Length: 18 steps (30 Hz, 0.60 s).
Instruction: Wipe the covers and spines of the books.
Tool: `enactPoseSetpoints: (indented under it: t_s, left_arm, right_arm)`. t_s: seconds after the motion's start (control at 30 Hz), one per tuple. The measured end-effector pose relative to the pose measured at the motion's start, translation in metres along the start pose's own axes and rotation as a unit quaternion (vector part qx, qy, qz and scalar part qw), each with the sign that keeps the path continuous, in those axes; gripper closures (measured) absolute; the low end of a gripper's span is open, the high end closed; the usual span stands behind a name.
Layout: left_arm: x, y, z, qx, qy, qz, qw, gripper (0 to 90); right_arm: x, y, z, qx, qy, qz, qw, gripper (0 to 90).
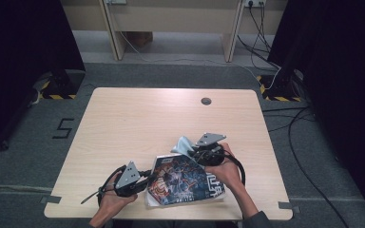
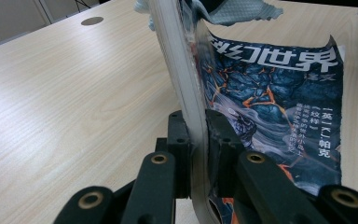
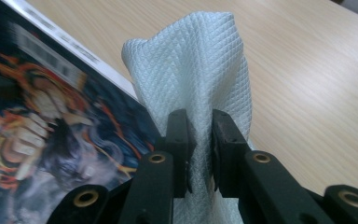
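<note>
Where the pale wooden table point(image 1: 138, 123) stood on grey carpet point(image 1: 24, 156) between black curtains point(image 1: 342, 71), a magazine point(image 1: 185, 183) lay near its front edge. The left claw point(image 2: 195, 135) was clamped on the magazine's edge, and the right claw point(image 3: 199, 140) pinched a white cloth point(image 3: 200, 60) at its far corner.

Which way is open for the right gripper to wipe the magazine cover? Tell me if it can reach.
Probably yes: the right gripper, shut on the cloth, sits at the far edge of the magazine, whose cover lies bare; the left gripper clamps its left edge.

Light wooden desk point(image 1: 138, 123) carrying one magazine

The magazine point(image 1: 183, 183) lies on the desk's near edge, right of centre, cover up; a small round grommet hole point(image 1: 206, 101) sits near the far edge. The desk stands on grey floor point(image 1: 28, 156).
</note>
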<state>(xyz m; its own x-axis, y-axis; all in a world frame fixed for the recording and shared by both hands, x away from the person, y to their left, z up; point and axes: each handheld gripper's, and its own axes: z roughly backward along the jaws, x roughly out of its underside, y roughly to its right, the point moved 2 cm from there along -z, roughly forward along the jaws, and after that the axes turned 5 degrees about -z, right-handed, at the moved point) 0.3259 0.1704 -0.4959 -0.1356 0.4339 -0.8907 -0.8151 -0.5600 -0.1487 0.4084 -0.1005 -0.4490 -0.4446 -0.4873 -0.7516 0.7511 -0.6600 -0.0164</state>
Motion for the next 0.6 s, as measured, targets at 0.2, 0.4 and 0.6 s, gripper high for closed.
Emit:
enactPoseSetpoints:
  t_s: [0.2, 0.4, 0.6]
  left_arm:
    - [0.001, -0.001, 0.000, 0.000, 0.000, 0.003, 1.0000, 80.5]
    - [0.001, -0.001, 0.000, -0.001, -0.001, 0.003, 1.0000, 80.5]
    - [0.001, -0.001, -0.001, -0.001, -0.003, 0.002, 1.0000, 80.4]
  right_arm:
    - [0.004, 0.008, -0.001, 0.008, -0.006, -0.011, 0.9999, 79.5]
    - [-0.005, -0.008, -0.001, 0.003, 0.002, 0.011, 0.9999, 79.5]
    - [-0.015, -0.025, -0.001, -0.010, 0.014, 0.025, 0.9995, 79.5]
